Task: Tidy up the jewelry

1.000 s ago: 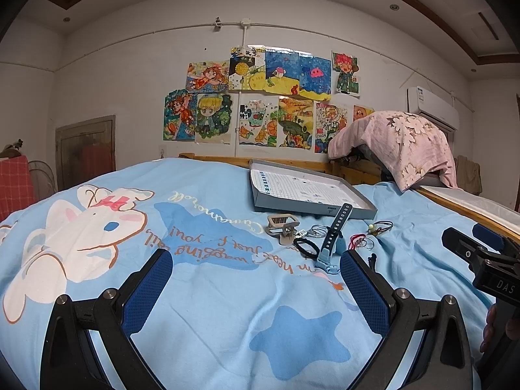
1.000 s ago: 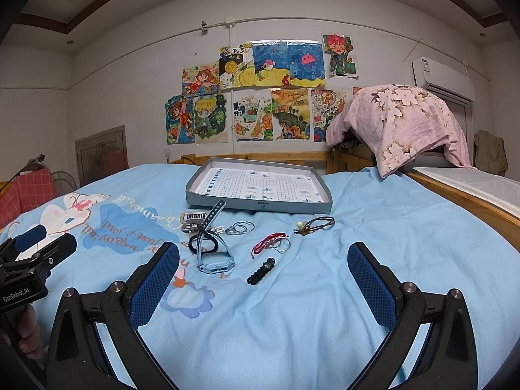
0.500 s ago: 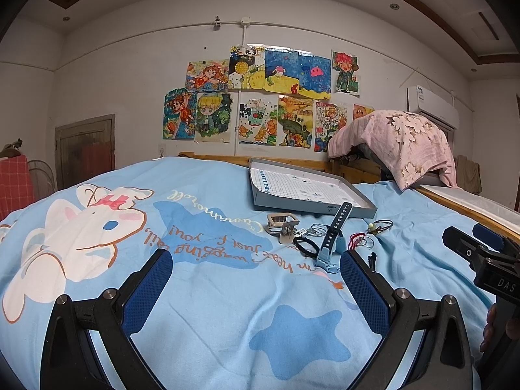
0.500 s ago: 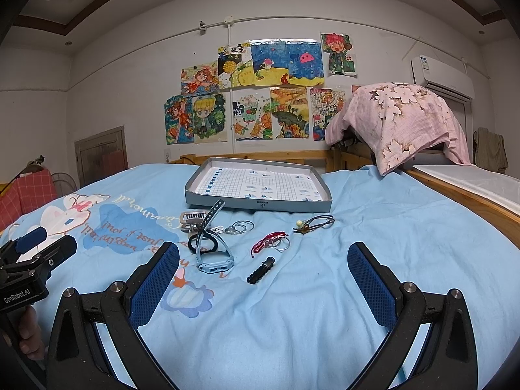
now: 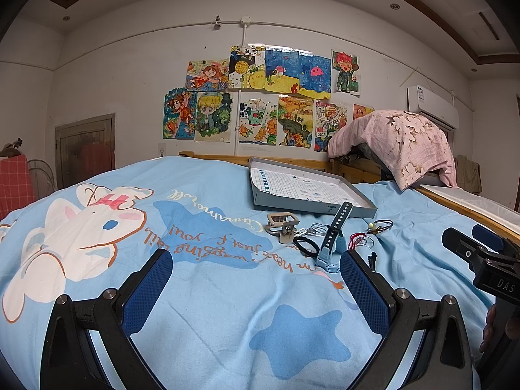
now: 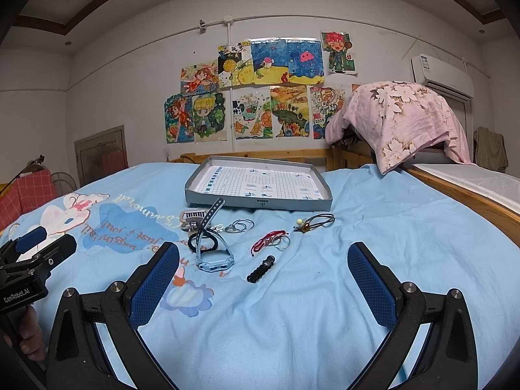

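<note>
Jewelry lies on the blue bedspread in front of a grey tray [image 6: 258,202], which also shows in the left wrist view [image 5: 312,204]. A light blue watch [image 6: 213,258] stands with its strap up, next to a black hair tie [image 6: 203,243], a beige hair claw [image 6: 191,219], silver rings [image 6: 240,226], a red cord bracelet [image 6: 268,239], a brown beaded hair tie [image 6: 313,222] and a black hair clip [image 6: 261,268]. The watch also shows in the left wrist view [image 5: 330,247]. My left gripper [image 5: 255,287] and my right gripper [image 6: 263,284] are both open and empty, short of the items.
The tray holds only a printed grid sheet. A wooden bed rail [image 6: 471,201] runs along the right. A pink floral cloth [image 6: 399,120] covers something behind it. Drawings hang on the far wall [image 6: 253,87].
Both grippers have shifted very slightly; the scene has barely changed and no item has moved.
</note>
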Demonstrator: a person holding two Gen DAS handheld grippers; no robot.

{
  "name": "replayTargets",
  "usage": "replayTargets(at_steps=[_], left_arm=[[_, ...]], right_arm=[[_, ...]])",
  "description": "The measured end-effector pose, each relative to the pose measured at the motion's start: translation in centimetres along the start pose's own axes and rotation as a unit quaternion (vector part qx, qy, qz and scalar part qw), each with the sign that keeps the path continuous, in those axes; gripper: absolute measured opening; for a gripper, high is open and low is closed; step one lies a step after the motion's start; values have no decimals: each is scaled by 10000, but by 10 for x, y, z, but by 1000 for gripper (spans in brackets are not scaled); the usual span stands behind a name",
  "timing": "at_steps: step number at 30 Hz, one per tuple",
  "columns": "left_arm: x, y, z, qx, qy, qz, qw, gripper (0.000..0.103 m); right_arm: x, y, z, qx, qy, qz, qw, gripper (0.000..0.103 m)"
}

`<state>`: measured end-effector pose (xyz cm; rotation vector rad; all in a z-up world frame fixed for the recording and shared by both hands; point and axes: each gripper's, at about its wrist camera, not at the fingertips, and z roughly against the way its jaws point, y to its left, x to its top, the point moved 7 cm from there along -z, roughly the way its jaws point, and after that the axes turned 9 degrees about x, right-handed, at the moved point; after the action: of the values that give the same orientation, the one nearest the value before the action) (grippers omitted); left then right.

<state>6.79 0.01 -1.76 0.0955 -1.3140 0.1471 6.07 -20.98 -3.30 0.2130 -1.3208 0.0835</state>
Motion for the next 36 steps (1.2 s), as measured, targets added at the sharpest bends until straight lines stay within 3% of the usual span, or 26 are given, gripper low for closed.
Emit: replayTargets(at_steps=[21, 26, 32, 36], left_arm=[[-1, -10, -7, -186, 97, 103, 9997, 103], [14, -23, -29, -437, 324, 15, 9985, 103], [26, -49, -59, -1034, 528, -96, 9932, 103], [25, -71, -87, -1291, 740, -240, 9886, 103]], right_arm=[[4, -15, 1, 23, -180, -259, 9995, 102], [22, -32, -6, -7, -200, -174, 9996, 102], [51, -50, -30, 55, -127, -7, 9999, 102], [66, -70, -58, -8, 102, -72, 9999, 102]])
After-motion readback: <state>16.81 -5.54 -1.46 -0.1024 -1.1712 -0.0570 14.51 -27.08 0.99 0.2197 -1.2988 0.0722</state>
